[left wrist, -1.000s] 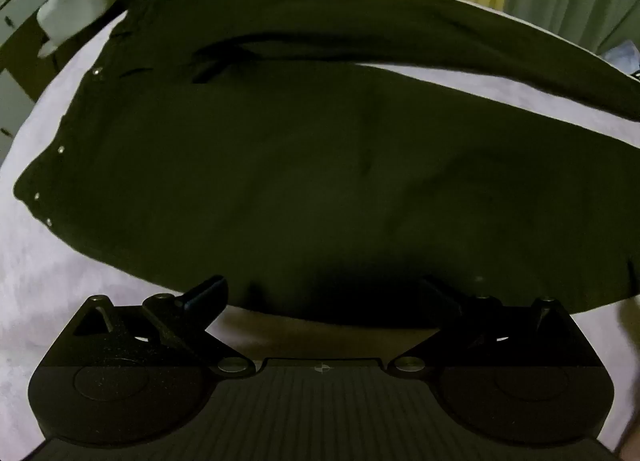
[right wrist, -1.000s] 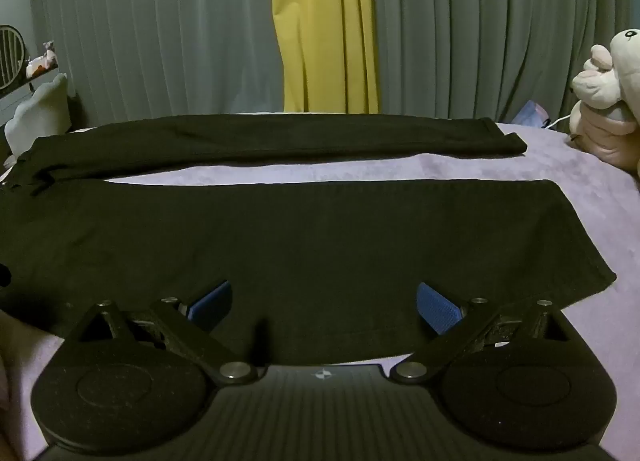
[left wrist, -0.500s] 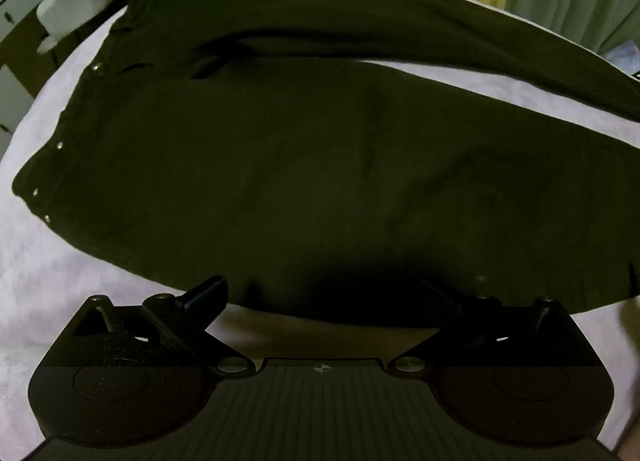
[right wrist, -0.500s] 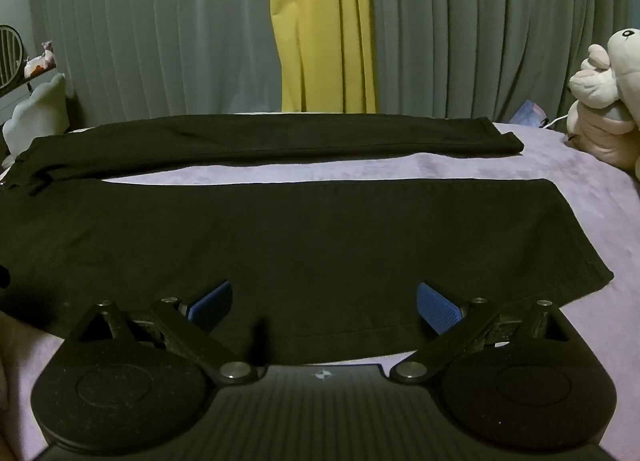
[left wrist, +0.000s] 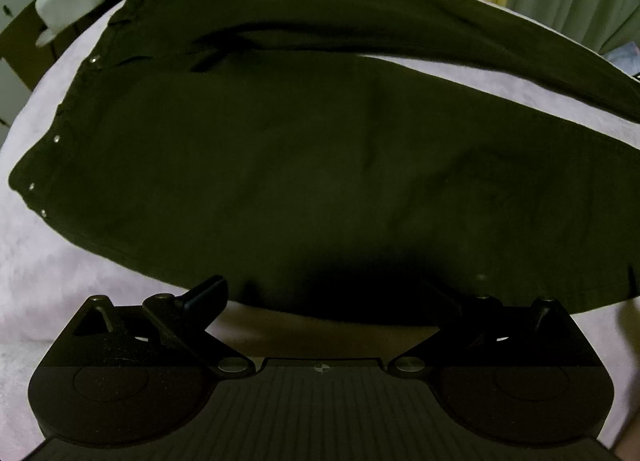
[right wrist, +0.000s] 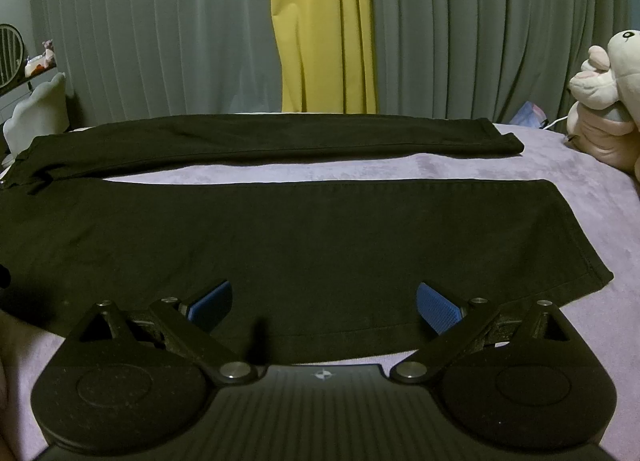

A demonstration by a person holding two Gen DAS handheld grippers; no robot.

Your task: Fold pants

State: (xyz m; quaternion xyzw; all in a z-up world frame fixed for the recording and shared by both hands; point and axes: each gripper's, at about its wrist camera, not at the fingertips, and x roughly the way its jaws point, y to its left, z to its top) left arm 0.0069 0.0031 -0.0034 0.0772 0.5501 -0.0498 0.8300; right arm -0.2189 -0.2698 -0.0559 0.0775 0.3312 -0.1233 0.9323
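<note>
No brand, label or legible writing shows on anything in either view; the only marks are a small round crosshair emblem on each gripper body and a dark mark on the plush toy's head that cannot be read as a letter.

The pants [left wrist: 320, 165] are black and lie spread flat on a bed [left wrist: 48, 269] covered in a pale lilac fabric. In the left wrist view the waistband, dotted with small metal rivets, sits at the left of the frame, and the two legs run off to the right, one across the middle and one along the top. The left gripper [left wrist: 324, 293] is released, its fingers set wide apart at the bottom of the frame; it sits just at the near edge of the closer leg, with a dark shadow beneath, and whether it touches the cloth cannot be told.

In the right wrist view the pants [right wrist: 304, 237] fill the middle of the frame, the nearer leg ending in a hemmed cuff at the centre right, the farther leg lying beyond a strip of bare bed [right wrist: 580, 197]. The right gripper [right wrist: 324, 301] is also released, its blue pads [right wrist: 438, 307] wide apart just over the near edge of that leg, holding nothing.

Behind the bed hang grey curtains [right wrist: 160, 29] with a yellow curtain [right wrist: 324, 29] between them. A pale plush toy [right wrist: 604, 101] sits at the right edge of the frame.
</note>
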